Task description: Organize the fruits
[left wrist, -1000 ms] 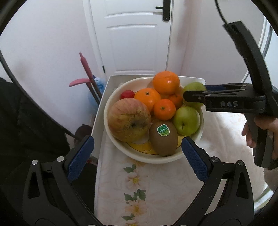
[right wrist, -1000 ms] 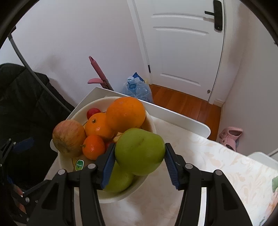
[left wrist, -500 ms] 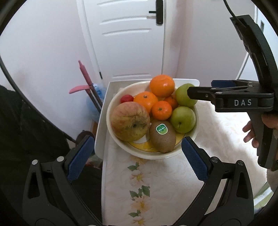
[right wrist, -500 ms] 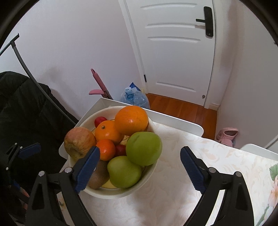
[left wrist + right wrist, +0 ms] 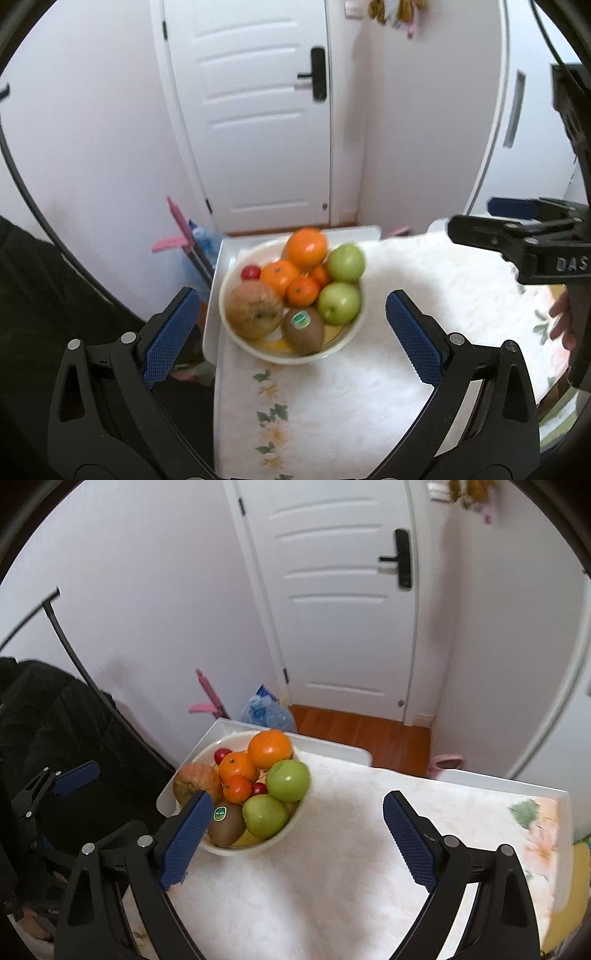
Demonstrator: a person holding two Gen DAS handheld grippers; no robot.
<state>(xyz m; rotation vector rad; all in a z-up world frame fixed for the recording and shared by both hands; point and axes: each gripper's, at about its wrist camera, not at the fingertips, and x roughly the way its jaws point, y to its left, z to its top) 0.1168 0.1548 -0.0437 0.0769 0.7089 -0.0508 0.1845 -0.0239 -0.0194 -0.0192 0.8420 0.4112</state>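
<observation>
The bowl (image 5: 258, 845) of fruit sat on the tabletop (image 5: 332, 886), left of centre in the right view, ahead of the right claw (image 5: 291, 834), whose fingers stood apart, empty. The left claw (image 5: 288, 332) gaped too, bowl beyond it.

Both the left gripper (image 5: 288, 330) and right gripper (image 5: 295, 834) hang empty, jaws spread wide.

I see a white table (image 5: 216, 295) with a raised rim, covered by a pale cloth (image 5: 351, 398) printed with flowers. One thing sits directly on the cloth near the far left corner: a white bowl (image 5: 345, 341) heaped with fruit. Around it the cloth lies flat.
</observation>
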